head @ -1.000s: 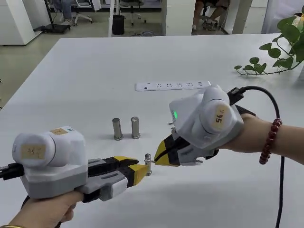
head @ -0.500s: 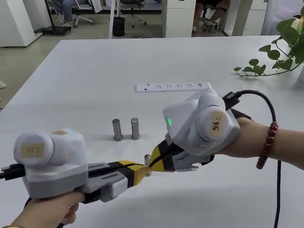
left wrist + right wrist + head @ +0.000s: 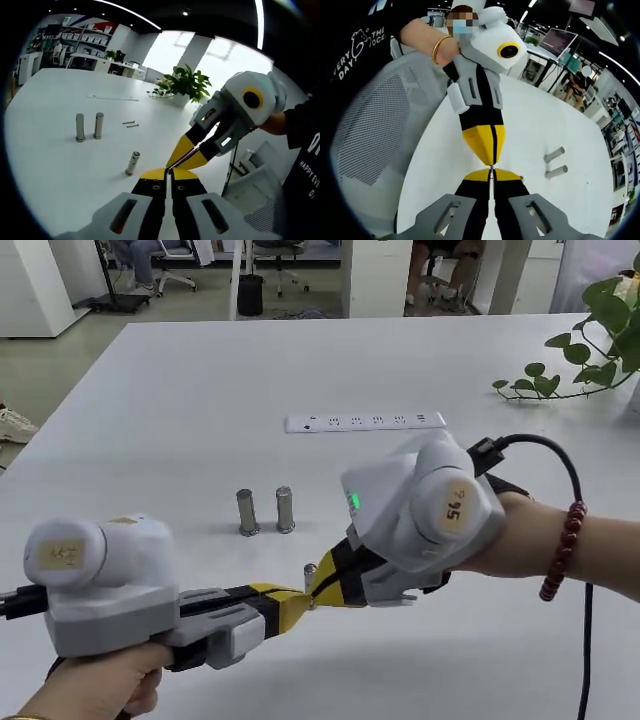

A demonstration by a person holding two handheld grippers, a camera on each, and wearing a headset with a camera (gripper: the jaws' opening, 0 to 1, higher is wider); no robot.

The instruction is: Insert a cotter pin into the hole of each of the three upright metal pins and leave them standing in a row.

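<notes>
Down near the front of the table (image 3: 180, 400) both grippers meet nose to nose. The left hand (image 3: 92, 688) comes up from the bottom corner and holds the left gripper (image 3: 298, 604) roughly level, aimed to the right. The right hand (image 3: 512, 530), with a bead bracelet (image 3: 565, 540) on the wrist, reaches in from the right with the right gripper (image 3: 322, 587) angled down and left.

The right jaws are pinched on a cotter (image 3: 491, 171), a thin sliver running between them. The left jaws are pressed together too, tip against tip with the right one. I honestly can't tell if they've caught the cotter's end.

The near pin (image 3: 132, 163) stands on the table just beside the tips, apart from them in the left gripper view. In the head view it's half hidden behind the yellow tips, and its hole is too small to make out. The left pin (image 3: 247, 512) and right pin (image 3: 285, 509) stand upright side by side further back, well apart from the grippers. Spare cotters (image 3: 130, 124) lie near those two, tiny and hard to read.
</notes>
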